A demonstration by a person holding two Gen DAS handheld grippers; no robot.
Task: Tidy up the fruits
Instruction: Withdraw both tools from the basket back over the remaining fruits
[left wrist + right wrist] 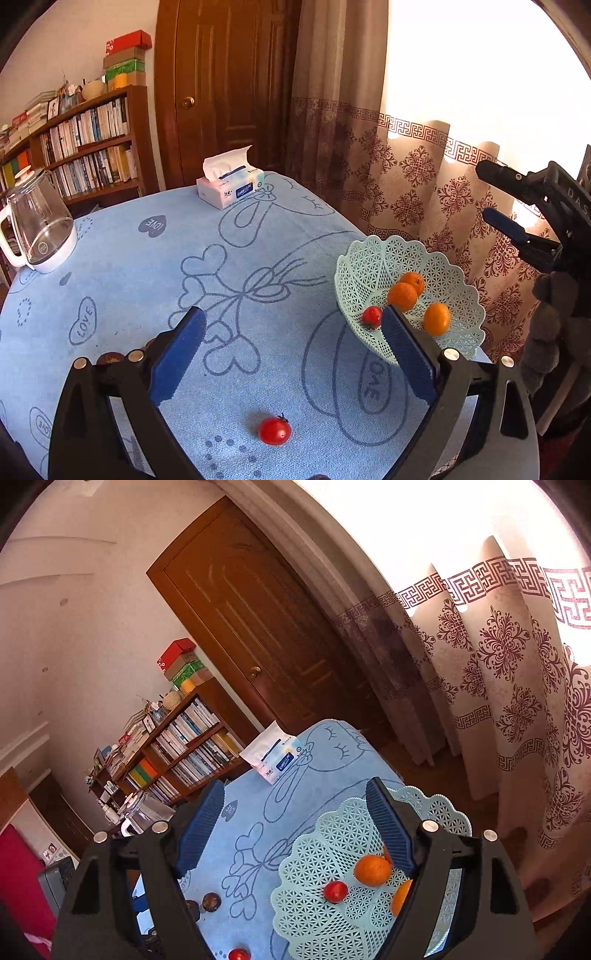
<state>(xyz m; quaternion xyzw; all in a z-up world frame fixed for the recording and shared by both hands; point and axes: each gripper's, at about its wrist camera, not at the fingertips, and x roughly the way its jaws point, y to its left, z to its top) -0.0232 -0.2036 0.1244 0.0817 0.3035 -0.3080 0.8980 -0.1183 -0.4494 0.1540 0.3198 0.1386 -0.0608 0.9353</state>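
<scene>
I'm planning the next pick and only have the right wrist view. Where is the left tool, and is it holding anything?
Observer: The left tool is open and empty, above the blue cloth.
Operator: The red fruit at my bottom edge is cut off. What is it?
Observer: A whole tomato with its stem, lying loose on the cloth, apart from the basket.
Operator: Part of the basket is hidden for me. How many oranges are in it?
Observer: Three oranges.
</scene>
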